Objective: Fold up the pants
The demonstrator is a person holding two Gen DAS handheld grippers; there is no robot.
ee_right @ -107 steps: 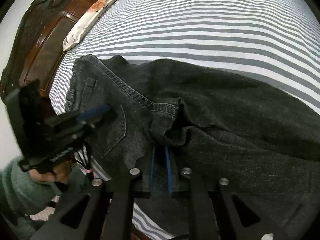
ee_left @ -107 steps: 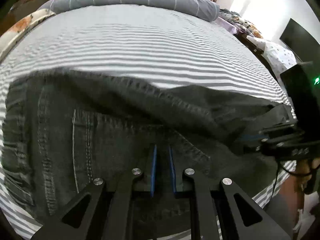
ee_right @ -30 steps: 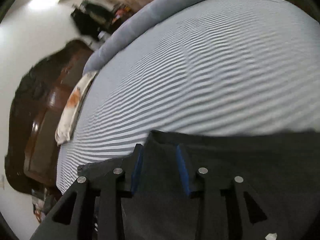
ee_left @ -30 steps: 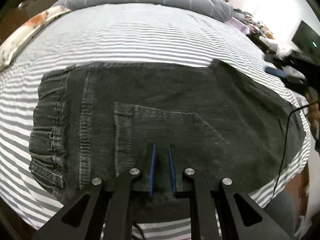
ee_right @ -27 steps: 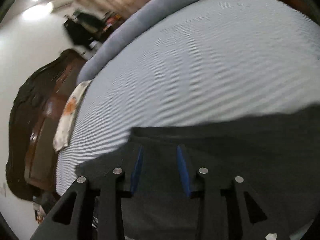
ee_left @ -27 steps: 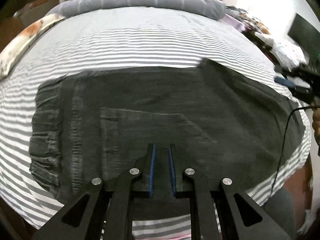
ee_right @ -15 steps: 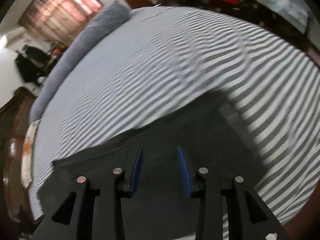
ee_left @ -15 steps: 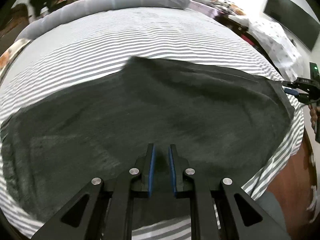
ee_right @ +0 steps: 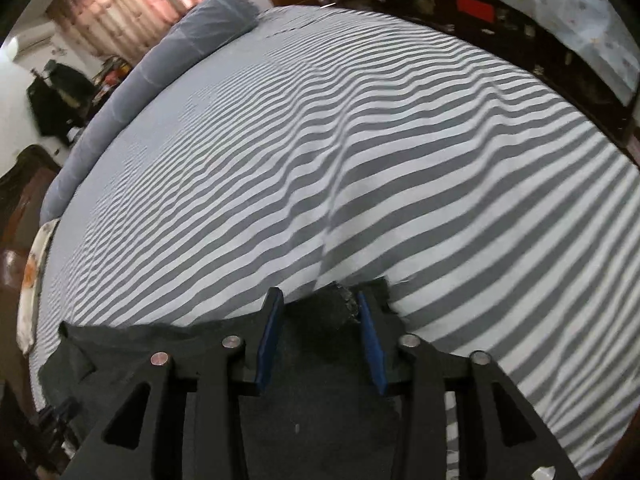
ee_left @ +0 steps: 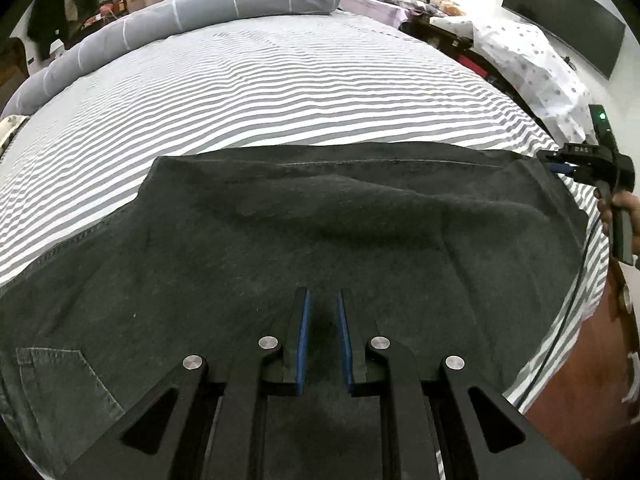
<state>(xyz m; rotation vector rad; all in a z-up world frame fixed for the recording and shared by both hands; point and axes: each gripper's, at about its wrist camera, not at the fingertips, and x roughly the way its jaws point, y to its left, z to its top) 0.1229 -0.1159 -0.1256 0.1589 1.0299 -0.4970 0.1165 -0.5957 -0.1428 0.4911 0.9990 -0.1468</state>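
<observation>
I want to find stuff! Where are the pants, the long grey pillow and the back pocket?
pants (ee_left: 320, 232): left wrist view, middle of the dark denim.
long grey pillow (ee_left: 192, 20): left wrist view, middle of the bolster.
back pocket (ee_left: 60, 384): left wrist view, centre of the stitched patch.

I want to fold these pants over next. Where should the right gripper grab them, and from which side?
Probably the frayed leg hem: it lies flat at the pants' right end, already between the right gripper's open fingers. Come in low along the striped bedsheet from that end.
</observation>
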